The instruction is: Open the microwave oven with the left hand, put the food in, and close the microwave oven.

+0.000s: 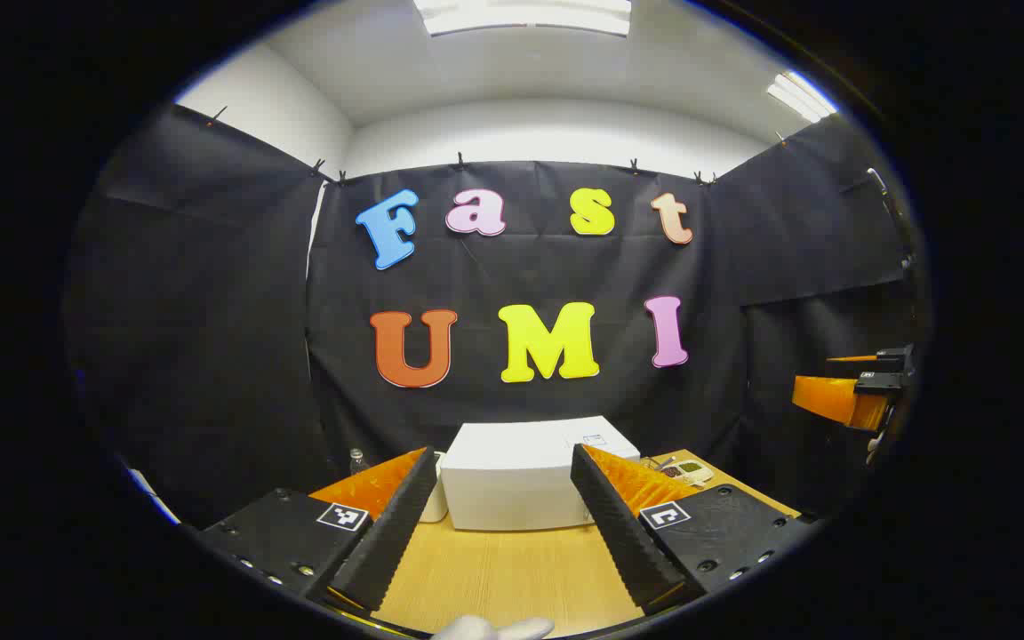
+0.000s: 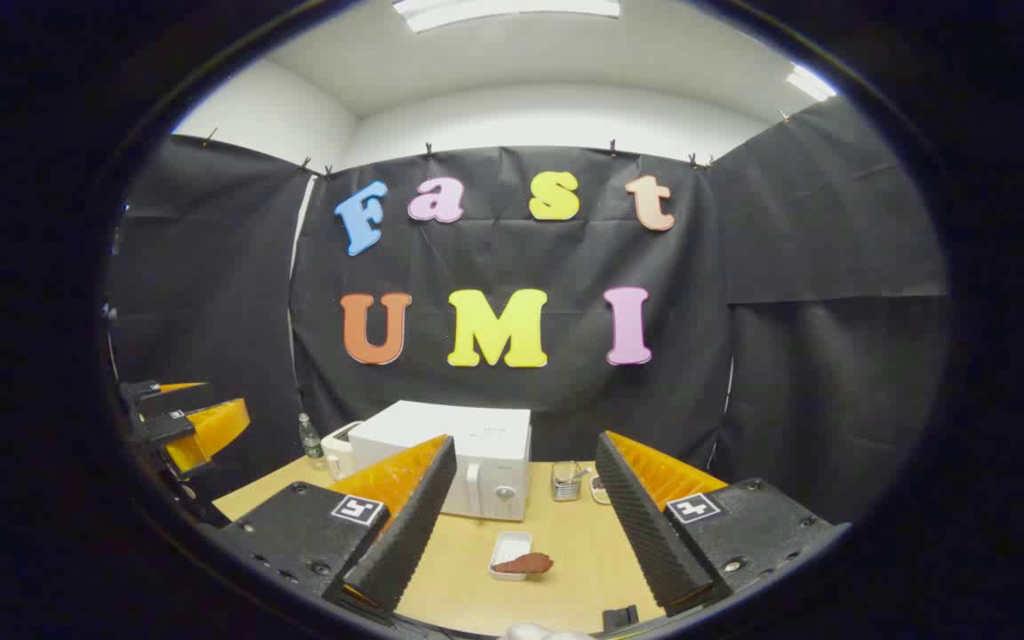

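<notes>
The left gripper (image 1: pixel 508 520) is wide open with nothing in it, held above the wooden table (image 1: pixel 512 569) and pointing at the white microwave oven (image 1: pixel 521 476), whose door is closed. The right gripper (image 2: pixel 521 524) is wide open too and holds nothing. In the right gripper view the food (image 2: pixel 523 563), a brown piece, lies on a small white tray (image 2: pixel 508 544) on the table just in front of the microwave oven, near its knob

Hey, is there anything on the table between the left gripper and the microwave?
Nothing visible. The left gripper is open and faces the microwave across bare table. The microwave's door looks shut.
</notes>
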